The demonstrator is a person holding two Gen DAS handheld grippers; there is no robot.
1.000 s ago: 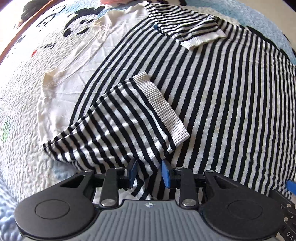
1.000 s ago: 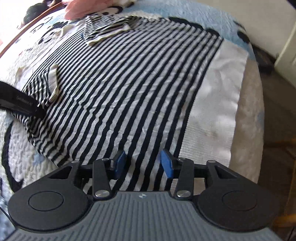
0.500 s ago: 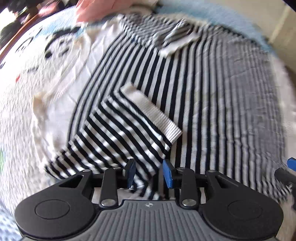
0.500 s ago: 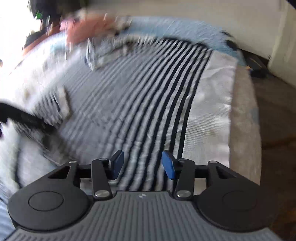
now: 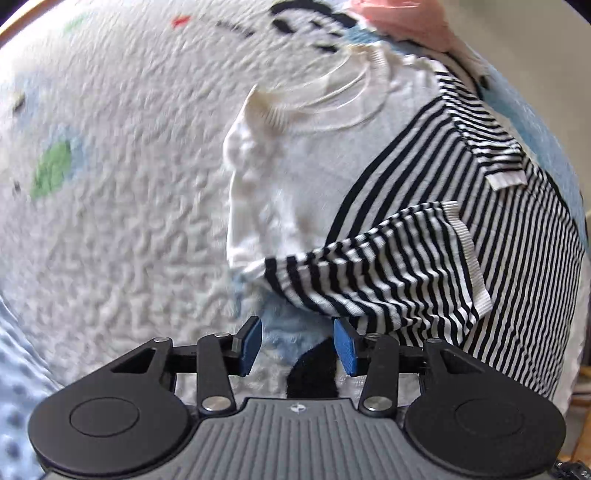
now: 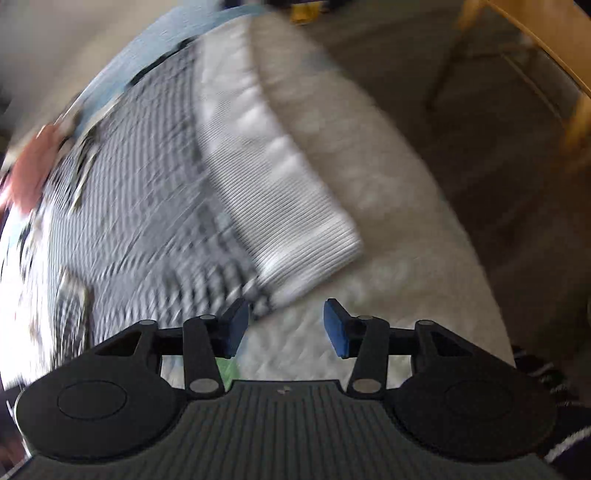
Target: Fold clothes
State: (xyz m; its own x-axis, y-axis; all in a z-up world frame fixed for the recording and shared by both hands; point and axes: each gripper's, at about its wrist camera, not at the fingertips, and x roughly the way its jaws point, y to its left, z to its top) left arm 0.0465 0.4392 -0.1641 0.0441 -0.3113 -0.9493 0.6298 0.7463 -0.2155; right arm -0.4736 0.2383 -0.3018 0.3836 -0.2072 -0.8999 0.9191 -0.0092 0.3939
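Observation:
A black-and-white striped sweater (image 5: 517,236) with a white yoke and neckline lies flat on the bed. Both sleeves are folded inward over the body; the near sleeve (image 5: 391,269) has a white ribbed cuff. My left gripper (image 5: 297,345) is open and empty, just off the sweater's shoulder edge over the quilt. In the blurred right wrist view the sweater's striped body (image 6: 147,206) and white ribbed hem (image 6: 280,206) show. My right gripper (image 6: 286,326) is open and empty at the hem's near corner.
A white quilt (image 5: 110,184) with panda and coloured prints covers the bed. A pink garment (image 5: 406,18) lies at the far end. Beyond the bed edge are a brown floor (image 6: 480,147) and a wooden chair frame (image 6: 554,66).
Both grippers opened wider and swung off the sweater: the left toward the shoulder and quilt, the right toward the hem corner and bed edge. The right view is heavily blurred.

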